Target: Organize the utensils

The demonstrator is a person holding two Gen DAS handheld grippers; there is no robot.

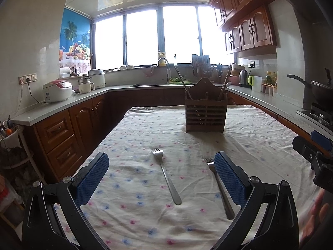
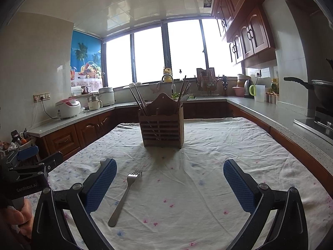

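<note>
Two steel forks lie on the floral tablecloth. In the left wrist view one fork [image 1: 166,176] lies between my open left gripper's [image 1: 161,166] pads, and a second fork [image 1: 220,189] lies against the right pad. In the right wrist view one fork [image 2: 124,196] lies just right of the left pad of my open, empty right gripper [image 2: 169,171]. A wooden slatted utensil holder [image 1: 205,112] with chopsticks stands farther back on the table; it also shows in the right wrist view [image 2: 162,129].
The table [image 1: 135,137] stands in a kitchen with counters around it. A rice cooker [image 1: 57,90] is on the left counter, a kettle [image 1: 243,77] and wok [image 1: 320,90] on the right. The right gripper's body [image 1: 314,154] shows at the left view's right edge.
</note>
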